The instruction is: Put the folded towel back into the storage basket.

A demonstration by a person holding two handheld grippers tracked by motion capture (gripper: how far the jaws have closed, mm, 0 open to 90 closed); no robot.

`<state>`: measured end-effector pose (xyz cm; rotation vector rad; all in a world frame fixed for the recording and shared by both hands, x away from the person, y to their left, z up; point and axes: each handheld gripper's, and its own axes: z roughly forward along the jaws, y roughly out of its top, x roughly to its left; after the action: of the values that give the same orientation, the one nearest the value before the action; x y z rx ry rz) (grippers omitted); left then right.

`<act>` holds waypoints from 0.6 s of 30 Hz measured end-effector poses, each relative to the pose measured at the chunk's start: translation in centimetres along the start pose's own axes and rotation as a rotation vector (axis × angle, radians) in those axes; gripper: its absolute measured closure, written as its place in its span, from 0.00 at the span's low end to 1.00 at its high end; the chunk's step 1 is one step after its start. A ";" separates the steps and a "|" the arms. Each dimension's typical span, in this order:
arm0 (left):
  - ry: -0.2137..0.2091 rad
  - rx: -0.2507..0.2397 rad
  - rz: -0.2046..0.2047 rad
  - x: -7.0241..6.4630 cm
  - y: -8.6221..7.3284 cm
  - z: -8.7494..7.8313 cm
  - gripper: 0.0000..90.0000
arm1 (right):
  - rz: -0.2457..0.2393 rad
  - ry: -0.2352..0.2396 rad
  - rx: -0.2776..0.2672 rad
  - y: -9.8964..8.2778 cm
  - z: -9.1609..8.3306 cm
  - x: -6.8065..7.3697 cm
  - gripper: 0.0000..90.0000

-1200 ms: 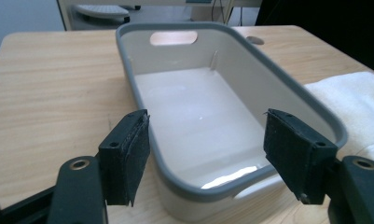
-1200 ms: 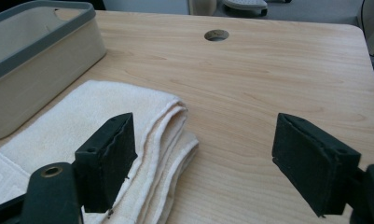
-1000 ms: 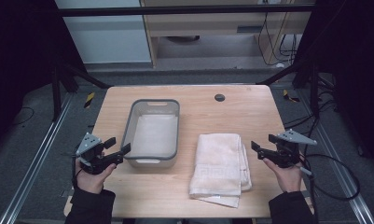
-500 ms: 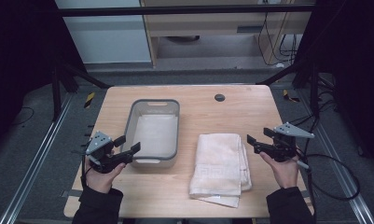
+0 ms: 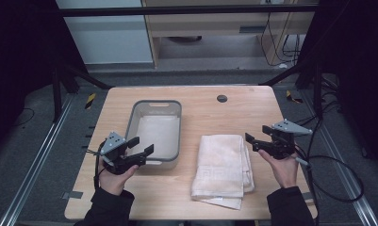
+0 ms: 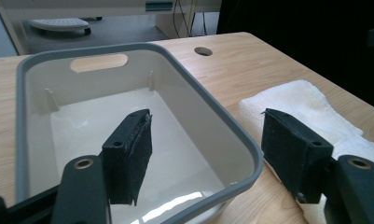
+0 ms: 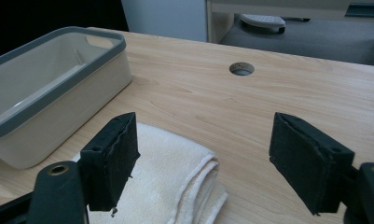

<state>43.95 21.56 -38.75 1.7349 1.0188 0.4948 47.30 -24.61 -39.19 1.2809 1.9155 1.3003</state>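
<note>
Folded towel (image 5: 223, 167) lies on the desk (image 5: 215, 110) just beside the empty grey-rimmed bin (image 5: 156, 129). Left gripper (image 5: 140, 148) and right gripper (image 5: 251, 141) flank them, jaws spread wide, holding nothing. Likely best approach: pinch both far towel corners together, lifting evenly.

High view: fixed overhead camera looking forward and down, taking in the whole bench (image 5: 196, 101), floor at the upper frame. Left gripper view: low and close, facing along its own jaws over the grey-rimmed tub (image 6: 142, 98), towel (image 6: 310, 100) at right of frame. Right gripper view: low and close, facing across the towel toward the tub at upper left. All three share tub, towel and bench hole (image 7: 242, 68).
</note>
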 end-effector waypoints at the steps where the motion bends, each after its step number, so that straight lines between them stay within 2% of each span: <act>1: -0.006 0.001 0.001 -0.2 0.0 0.2 0.36 | -0.003 0.000 0.004 0.0 0.1 0.0 0.27; 9: -0.036 0.010 0.026 -2.0 0.2 1.5 0.36 | -0.004 0.013 0.010 0.0 0.5 0.3 0.25; 18: -0.066 0.034 0.051 -3.5 0.0 2.5 0.36 | 0.007 0.016 0.009 0.0 0.7 0.3 0.24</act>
<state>43.82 17.33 -39.30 1.7990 0.9435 0.4521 47.72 -24.03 -39.46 1.2858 1.9314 1.3106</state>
